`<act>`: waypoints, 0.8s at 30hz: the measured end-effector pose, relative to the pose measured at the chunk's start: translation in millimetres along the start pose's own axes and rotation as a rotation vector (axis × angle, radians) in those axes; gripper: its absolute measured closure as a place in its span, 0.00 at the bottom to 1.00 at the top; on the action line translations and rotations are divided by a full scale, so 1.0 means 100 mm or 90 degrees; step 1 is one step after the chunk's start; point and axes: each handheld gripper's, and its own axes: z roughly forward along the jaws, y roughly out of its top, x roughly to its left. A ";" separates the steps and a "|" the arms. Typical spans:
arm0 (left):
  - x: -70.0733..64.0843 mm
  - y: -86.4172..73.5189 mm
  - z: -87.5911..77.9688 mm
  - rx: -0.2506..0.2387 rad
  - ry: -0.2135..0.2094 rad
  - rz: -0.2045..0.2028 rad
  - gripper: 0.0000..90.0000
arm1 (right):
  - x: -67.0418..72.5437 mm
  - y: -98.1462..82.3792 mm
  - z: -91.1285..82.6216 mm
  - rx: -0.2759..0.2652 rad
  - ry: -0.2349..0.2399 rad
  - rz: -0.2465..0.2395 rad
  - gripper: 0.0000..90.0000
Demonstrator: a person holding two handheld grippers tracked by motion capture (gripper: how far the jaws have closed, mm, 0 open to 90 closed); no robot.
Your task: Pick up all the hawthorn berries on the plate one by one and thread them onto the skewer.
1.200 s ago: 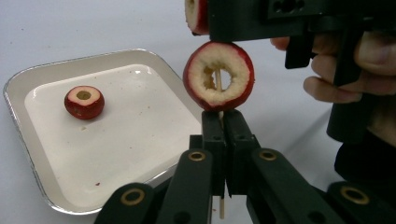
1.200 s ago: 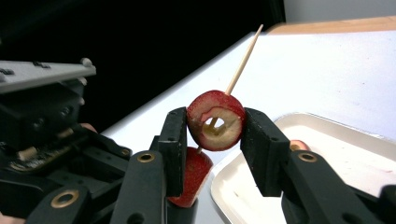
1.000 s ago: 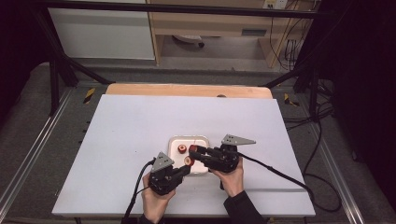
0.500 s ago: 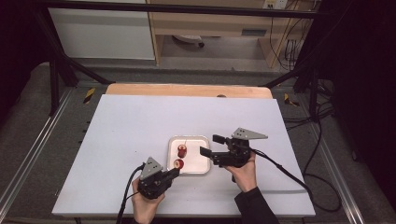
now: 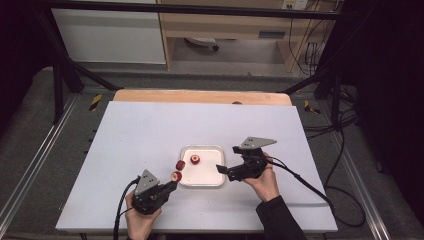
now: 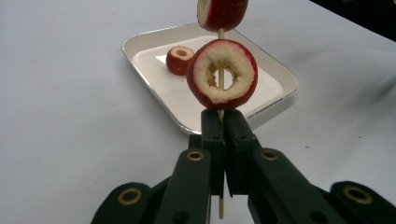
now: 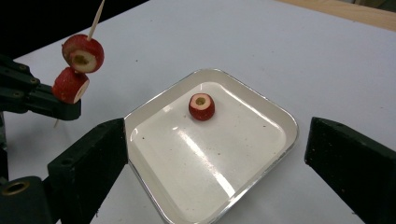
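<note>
- Near the middle of the table (image 5: 150,125) we see a white tray (image 5: 205,179) — one red fruit slice (image 5: 195,159) with a hole through its core lies in its far part, and the other part of the tray floor is bare.
- Our left gripper (image 5: 167,187) is clenched on a thin wooden skewer (image 6: 220,34) that carries two more cored red slices (image 6: 222,74); they hang in the air just off the tray's left edge, apart from the slice lying in it.
- Our right gripper (image 5: 222,169) holds nothing. Its jaws have just been opening, and they now stand wide over the tray's right rim.
- A second ago both grippers met over the tray, close together; now the left one has drawn back toward the table's near-left with the skewer, and the right one has shifted to the right.
- From above, the skewer's long axis runs from the left gripper's tips up and away toward the tray's far-left corner; in the right gripper view its bare sharp end (image 7: 96,18) pokes out beyond the upper slice — pointing upward, tilted.
</note>
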 end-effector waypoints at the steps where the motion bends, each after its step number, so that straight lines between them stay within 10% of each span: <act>1: 0.01 0.00 -0.01 0.002 0.000 0.000 0.98 | 0.01 0.02 0.03 0.008 0.001 -0.004 0.07; 24: 0.21 -0.05 -0.08 0.010 0.016 -0.011 0.97 | 0.05 0.39 0.95 0.180 -0.001 -0.023 0.18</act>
